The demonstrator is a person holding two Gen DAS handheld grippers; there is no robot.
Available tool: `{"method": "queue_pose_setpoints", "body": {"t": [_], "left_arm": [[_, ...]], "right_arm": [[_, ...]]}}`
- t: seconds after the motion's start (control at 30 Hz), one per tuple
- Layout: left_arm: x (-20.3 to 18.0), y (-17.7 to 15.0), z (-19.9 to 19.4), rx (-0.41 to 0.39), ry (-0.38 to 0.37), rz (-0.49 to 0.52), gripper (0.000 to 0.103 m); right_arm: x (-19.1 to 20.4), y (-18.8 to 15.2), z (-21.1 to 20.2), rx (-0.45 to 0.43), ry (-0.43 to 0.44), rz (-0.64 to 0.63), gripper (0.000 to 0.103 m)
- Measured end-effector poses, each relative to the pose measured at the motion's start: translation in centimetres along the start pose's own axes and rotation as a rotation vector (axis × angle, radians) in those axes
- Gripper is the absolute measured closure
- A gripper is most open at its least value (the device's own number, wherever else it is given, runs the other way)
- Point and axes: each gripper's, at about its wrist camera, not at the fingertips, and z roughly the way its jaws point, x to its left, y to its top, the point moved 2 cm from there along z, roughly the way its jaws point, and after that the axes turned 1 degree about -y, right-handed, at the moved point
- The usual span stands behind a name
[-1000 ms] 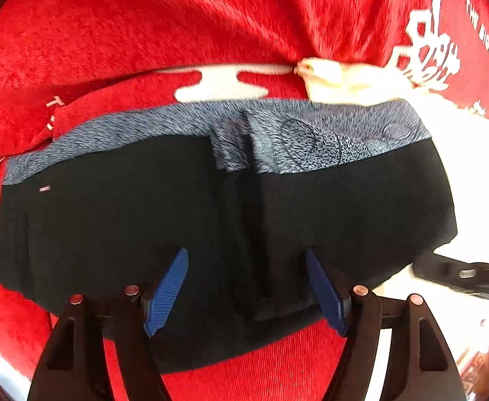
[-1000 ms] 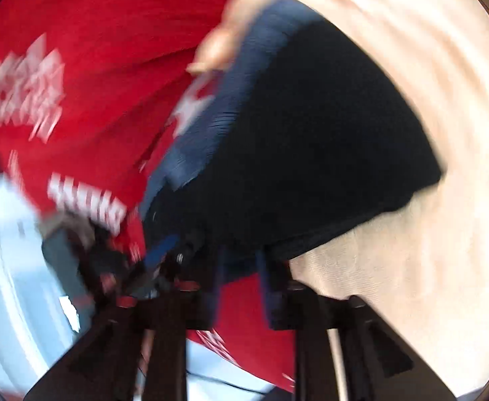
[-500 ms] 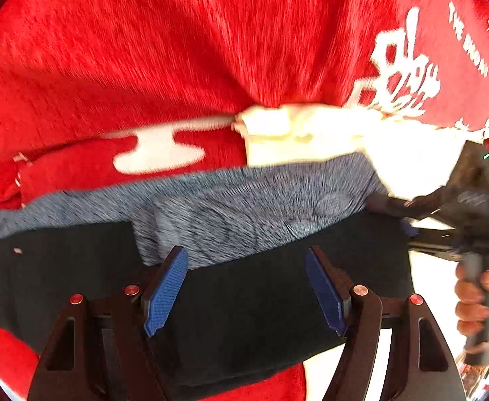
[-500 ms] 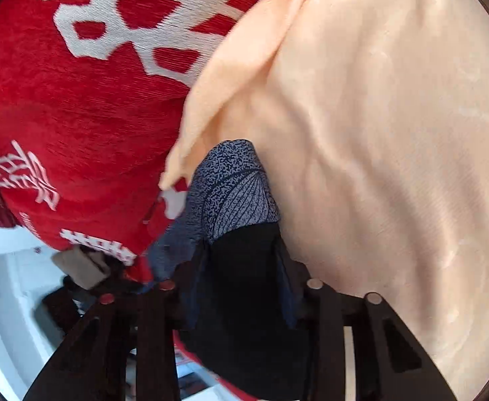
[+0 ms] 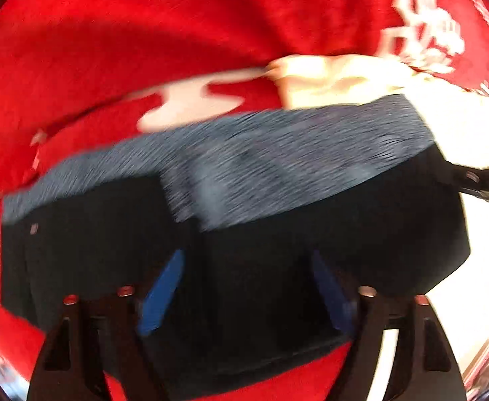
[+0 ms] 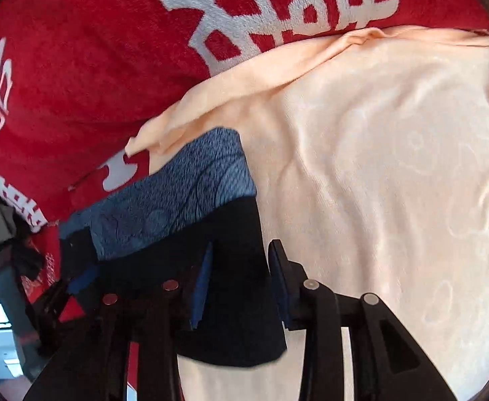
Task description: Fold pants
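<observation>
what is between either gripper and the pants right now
Nothing visible. The left gripper hangs open right over the black pants with only fabric between its fingers. The right gripper has the pants' edge between its fingers, though whether it is clamped is unclear.

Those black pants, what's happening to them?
A person is folding them using a handheld gripper in each hand. The black pants, with their grey speckled waistband, lie partly folded across a red blanket and a cream cloth. The left gripper is open over the middle. The right gripper straddles the pants' edge; a grip isn't clear.
</observation>
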Motion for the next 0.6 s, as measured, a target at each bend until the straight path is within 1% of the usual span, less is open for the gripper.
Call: {"method": "queue_pose_setpoints", "body": {"t": [0.03, 0.13, 0.17, 0.3, 0.37, 0.47, 0.53, 0.6], "left_arm": [[1.4, -0.6, -0.4, 0.005, -0.012, -0.041, 0.021], [4.2, -2.0, -1.9, 0.009, -0.024, -0.104, 0.021], [4.9, -2.6, -2.4, 0.008, -0.012, -0.117, 0.021], [7.4, -4.8, -3.5, 0.025, 0.045, -0.141, 0.021], [8.6, -6.0, -3.7, 0.042, 0.054, -0.166, 0.021], [9.9, -6.8, -3.8, 0.06, 0.06, -0.199, 0.021], [9.9, -8.1, -4.1, 0.068, 0.059, -0.221, 0.021], [10.5, -8.6, -3.7, 0.073, 0.053, -0.245, 0.021]], "right_arm": [[0.4, -0.4, -0.5, -0.008, -0.02, -0.011, 0.065], [1.8, -2.2, -1.9, -0.039, -0.069, -0.029, 0.065], [2.3, -2.8, -2.3, -0.053, -0.071, -0.03, 0.065], [7.1, -3.7, -2.7, -0.093, -0.044, -0.036, 0.065], [10.0, -4.2, -1.8, -0.076, -0.009, -0.082, 0.065], [14.7, -5.4, 0.9, -0.014, 0.028, -0.178, 0.065], [16.8, -6.3, 2.0, 0.019, 0.054, -0.23, 0.065], [19.1, -7.2, 3.1, 0.021, 0.012, -0.323, 0.065]]}}
